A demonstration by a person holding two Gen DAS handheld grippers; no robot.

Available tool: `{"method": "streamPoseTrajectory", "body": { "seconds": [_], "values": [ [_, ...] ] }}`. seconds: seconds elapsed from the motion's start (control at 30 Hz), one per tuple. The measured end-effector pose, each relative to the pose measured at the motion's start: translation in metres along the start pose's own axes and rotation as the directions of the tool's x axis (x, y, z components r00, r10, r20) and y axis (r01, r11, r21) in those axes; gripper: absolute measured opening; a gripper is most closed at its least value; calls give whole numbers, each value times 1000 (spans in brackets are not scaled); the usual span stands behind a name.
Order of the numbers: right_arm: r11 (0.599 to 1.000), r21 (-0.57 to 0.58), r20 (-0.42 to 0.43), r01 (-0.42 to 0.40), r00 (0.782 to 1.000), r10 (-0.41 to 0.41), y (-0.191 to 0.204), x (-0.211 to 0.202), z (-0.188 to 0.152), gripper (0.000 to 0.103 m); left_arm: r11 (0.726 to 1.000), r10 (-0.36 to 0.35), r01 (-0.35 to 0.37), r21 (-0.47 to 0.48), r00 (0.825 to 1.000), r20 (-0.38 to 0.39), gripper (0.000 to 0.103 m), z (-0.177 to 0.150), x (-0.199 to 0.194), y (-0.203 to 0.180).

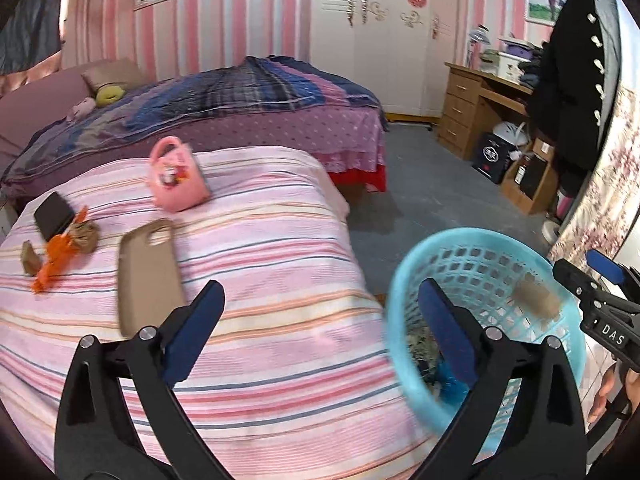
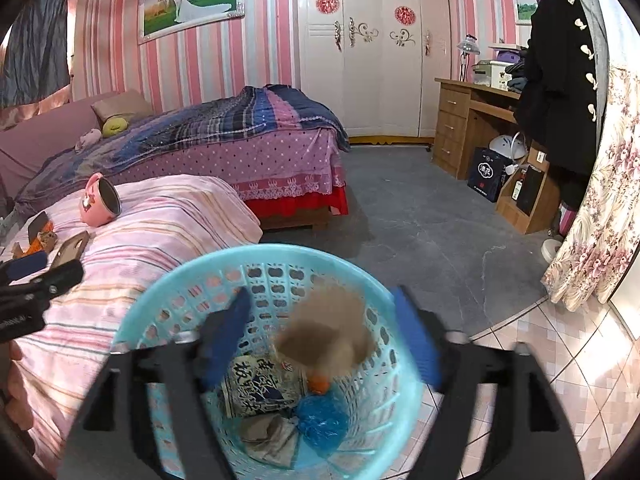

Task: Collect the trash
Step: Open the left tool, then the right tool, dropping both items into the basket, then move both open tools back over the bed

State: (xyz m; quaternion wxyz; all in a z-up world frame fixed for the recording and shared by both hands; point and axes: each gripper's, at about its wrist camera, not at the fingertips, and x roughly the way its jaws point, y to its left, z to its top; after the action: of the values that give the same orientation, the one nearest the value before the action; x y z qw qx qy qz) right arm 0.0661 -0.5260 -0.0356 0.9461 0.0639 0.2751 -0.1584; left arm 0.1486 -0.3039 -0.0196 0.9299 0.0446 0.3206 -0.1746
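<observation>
Right tongs stood open above blue basket; brown paper wad falling inside. Left tongs open, empty. Remaining scraps on bed, 10 o'clock; better approach low, pinch firmly.

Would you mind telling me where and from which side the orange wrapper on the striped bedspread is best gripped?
Grip the orange wrapper across its narrow lower tail, coming down from above. It lies flat as a long crumpled strip; its upper end sits against the brown paper wad and the dark phone, while the lower end seems free.
</observation>
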Motion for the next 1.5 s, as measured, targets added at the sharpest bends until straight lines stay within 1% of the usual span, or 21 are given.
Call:
{"method": "streamPoseTrajectory", "body": {
  "seconds": [0.07, 0.13, 0.23, 0.33, 0.43, 0.53, 0.6, 0.67, 0.77, 0.8, 0.93, 1.03, 1.2, 1.23, 1.43, 1.5],
  "values": [
    [1000, -2, 0, 0, 1000, 0, 8, 1, 2, 85, 1000, 16, -16, -2, 1000, 7, 96, 2, -4, 11],
    [1000, -4, 5, 2, 1000, -2, 18, 1, 4, 92, 999, 40, -40, 3, 999, 19, 96, 2, -9, 22],
    [1000, -8, 17, 0, 1000, 1, 31, 0, 8, 94, 997, 73, -74, 19, 997, 35, 97, 3, -17, 40],
    [1000, -12, 30, -14, 999, 14, 44, -2, 14, 95, 993, 112, -114, 30, 992, 51, 97, 5, -24, 59],
    [999, -11, 40, -36, 999, 36, 59, -2, 17, 95, 988, 153, -154, 13, 985, 76, 97, 7, -31, 87],
    [998, -24, 40, -53, 998, 54, 78, -1, 19, 95, 985, 175, -174, -23, 981, 89, 97, 5, -35, 112],
    [997, -47, 36, -60, 997, 62, 94, 0, 19, 95, 983, 181, -178, -41, 980, 84, 97, 4, -35, 126],
    [995, -67, 35, -69, 997, 72, 109, -2, 20, 95, 982, 188, -185, -49, 979, 78, 97, 2, -34, 137],
    [993, -93, 37, -79, 996, 82, 126, -2, 20, 95, 975, 219, -216, -52, 972, 85, 97, 1, -32, 154],
    [990, -110, 38, -85, 995, 89, 138, -3, 19, 95, 974, 225, -221, -53, 971, 83, 97, 0, -31, 161],
    [986, -128, 35, -107, 993, 113, 165, -1, 17, 95, 974, 219, -215, -78, 974, 54, 97, -2, -25, 187],
    [981, -146, 26, -127, 991, 132, 186, 1, 14, 95, 969, 236, -232, -82, 971, 33, 97, -4, -21, 205],
    [974, -175, 12, -141, 989, 146, 212, 5, 10, 95, 958, 275, -273, -87, 961, 14, 97, -6, -18, 235],
    [971, -181, 3, -154, 988, 157, 222, 7, 8, 95, 955, 285, -283, -91, 958, 11, 97, -7, -18, 242],
    [962, -207, -17, -180, 983, 181, 250, 12, 2, 95, 936, 331, -331, -120, 943, -18, 97, -10, -14, 286],
    [959, -216, -18, -183, 983, 183, 256, 13, 1, 95, 926, 353, -354, -134, 935, -32, 97, -11, -11, 301]
  ]
}}
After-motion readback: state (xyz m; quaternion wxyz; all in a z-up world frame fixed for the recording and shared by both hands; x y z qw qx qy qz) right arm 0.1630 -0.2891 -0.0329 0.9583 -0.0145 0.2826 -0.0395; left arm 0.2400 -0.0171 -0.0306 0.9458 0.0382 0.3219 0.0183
